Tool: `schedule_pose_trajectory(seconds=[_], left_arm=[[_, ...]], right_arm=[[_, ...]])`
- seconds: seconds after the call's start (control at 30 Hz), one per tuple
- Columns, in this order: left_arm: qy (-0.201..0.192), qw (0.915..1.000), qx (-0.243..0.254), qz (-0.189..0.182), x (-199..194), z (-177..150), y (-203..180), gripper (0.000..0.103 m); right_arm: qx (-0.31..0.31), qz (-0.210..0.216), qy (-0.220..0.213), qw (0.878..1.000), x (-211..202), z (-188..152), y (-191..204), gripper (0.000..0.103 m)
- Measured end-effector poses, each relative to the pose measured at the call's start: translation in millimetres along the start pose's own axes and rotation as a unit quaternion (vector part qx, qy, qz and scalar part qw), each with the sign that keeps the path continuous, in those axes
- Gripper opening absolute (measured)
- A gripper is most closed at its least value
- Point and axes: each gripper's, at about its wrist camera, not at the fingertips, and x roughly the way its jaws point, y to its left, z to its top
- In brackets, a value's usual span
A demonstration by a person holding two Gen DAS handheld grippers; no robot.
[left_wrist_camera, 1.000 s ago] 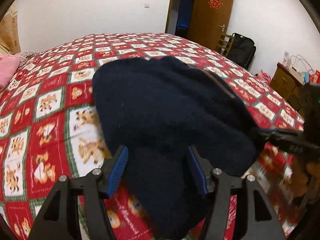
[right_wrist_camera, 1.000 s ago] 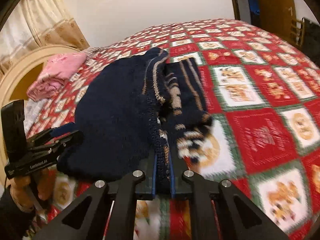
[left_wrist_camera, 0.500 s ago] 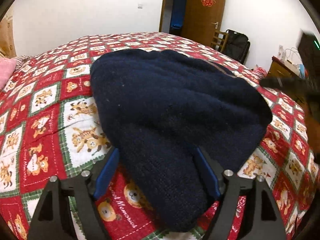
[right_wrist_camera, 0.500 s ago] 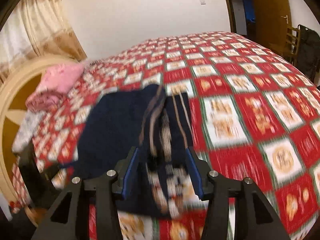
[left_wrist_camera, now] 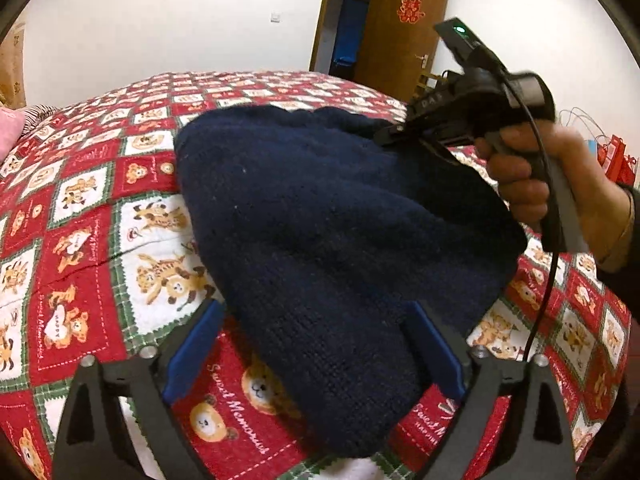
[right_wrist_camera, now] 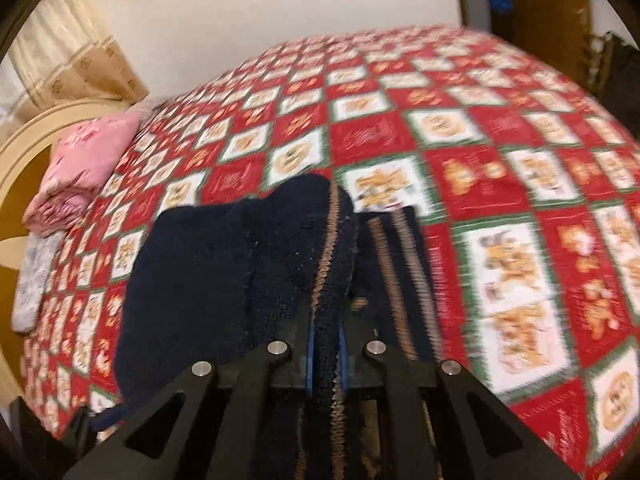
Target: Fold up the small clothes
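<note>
A navy knitted sweater (left_wrist_camera: 340, 220) lies bunched on the red patchwork bedspread (left_wrist_camera: 80, 200). My left gripper (left_wrist_camera: 312, 312) straddles its near end. The jaws are opening and stand wide, and the blue pads (left_wrist_camera: 192, 344) are clear of the wool. My right gripper (right_wrist_camera: 326, 320) is shut on the tan-striped edge of the sweater (right_wrist_camera: 220, 280), which runs up between its fingers. In the left wrist view the right gripper (left_wrist_camera: 384, 136) pinches the sweater's far right side, held by a hand (left_wrist_camera: 540, 184).
The bedspread (right_wrist_camera: 520, 160) stretches bare to the right and beyond the sweater. Folded pink cloth (right_wrist_camera: 80, 168) lies by the curved headboard (right_wrist_camera: 16, 160). A brown door (left_wrist_camera: 400, 32) stands open behind the bed. Red bags (left_wrist_camera: 616, 156) sit at the far right.
My left gripper's jaws spread off the sweater's near end. My right gripper let go of the striped edge, moved along it toward the far side, and shut on it again.
</note>
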Motion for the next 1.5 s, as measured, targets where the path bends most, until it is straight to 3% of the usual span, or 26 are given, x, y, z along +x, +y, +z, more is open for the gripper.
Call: schedule_pose_trajectory(seconds=[0.07,0.13,0.23,0.3,0.33,0.53,0.63,0.67,0.73,0.77,0.83,0.97,1.07,1.1,1.23,1.33,1.5], left_arm=[[-0.006,1.0000,0.000,0.001,-2.6,-0.5,-0.9,0.103],[0.011,0.9999,0.002,0.010,3.7,-0.4,-2.7,0.103],[0.041,0.9990,0.005,0.015,15.0,0.1,-3.7,0.103],[0.049,0.9987,0.002,0.018,17.0,0.0,-2.8,0.103],[0.048,0.9987,0.000,0.018,16.9,0.1,-2.0,0.103],[0.047,0.9988,-0.007,0.015,15.4,-0.7,0.6,0.103],[0.048,0.9987,-0.006,0.016,15.2,-0.7,1.0,0.103],[0.048,0.9987,-0.005,0.017,15.5,-0.6,1.1,0.103],[0.048,0.9986,-0.003,0.020,16.3,-0.1,0.2,0.103],[0.050,0.9985,-0.003,0.022,16.6,-0.1,0.0,0.103],[0.052,0.9984,-0.003,0.022,17.9,-0.2,0.4,0.103],[0.045,0.9985,-0.004,0.030,15.5,0.0,0.7,0.103],[0.021,0.9977,-0.018,0.062,6.5,-1.0,5.2,0.103],[0.023,0.9973,-0.026,0.064,6.5,-1.5,7.6,0.103],[0.044,0.9956,-0.046,0.070,9.7,1.3,13.4,0.103],[0.049,0.9945,-0.042,0.082,7.0,7.1,11.1,0.103],[0.047,0.9941,-0.047,0.086,1.7,15.6,13.8,0.103]], right_arm=[[0.015,-0.019,-0.012,1.000,-4.6,-4.5,-13.0,0.008],[0.035,-0.027,0.013,0.999,12.9,-6.9,-30.7,0.008],[0.058,0.007,0.018,0.998,19.4,-7.4,-46.2,0.010],[0.063,0.020,0.006,0.998,5.9,-9.8,-49.0,0.033],[0.065,0.016,0.005,0.998,-0.5,-12.3,-50.0,0.037],[0.028,0.063,-0.025,0.997,-68.7,-59.3,-41.3,0.037],[0.002,0.081,-0.016,0.997,-86.7,-91.9,-29.4,0.037],[-0.009,0.081,0.000,0.997,-85.6,-104.4,-24.5,0.037],[-0.014,0.051,0.019,0.998,-76.8,-115.2,-22.2,0.021],[-0.006,0.029,0.030,0.999,-69.5,-121.1,-26.3,0.019],[0.011,0.030,0.036,0.999,-59.3,-127.0,-35.6,0.019],[0.017,0.035,0.035,0.999,-62.8,-126.5,-36.5,0.019],[0.003,0.032,0.036,0.999,-69.1,-127.7,-34.1,0.020],[0.000,0.029,0.038,0.999,-69.7,-128.5,-33.8,0.027],[-0.009,0.027,0.049,0.998,-71.3,-125.4,-35.2,0.033],[-0.010,0.030,0.025,0.999,-84.4,-113.7,-37.5,0.043],[-0.018,0.038,-0.020,0.999,-98.0,-93.8,-32.3,0.045]])
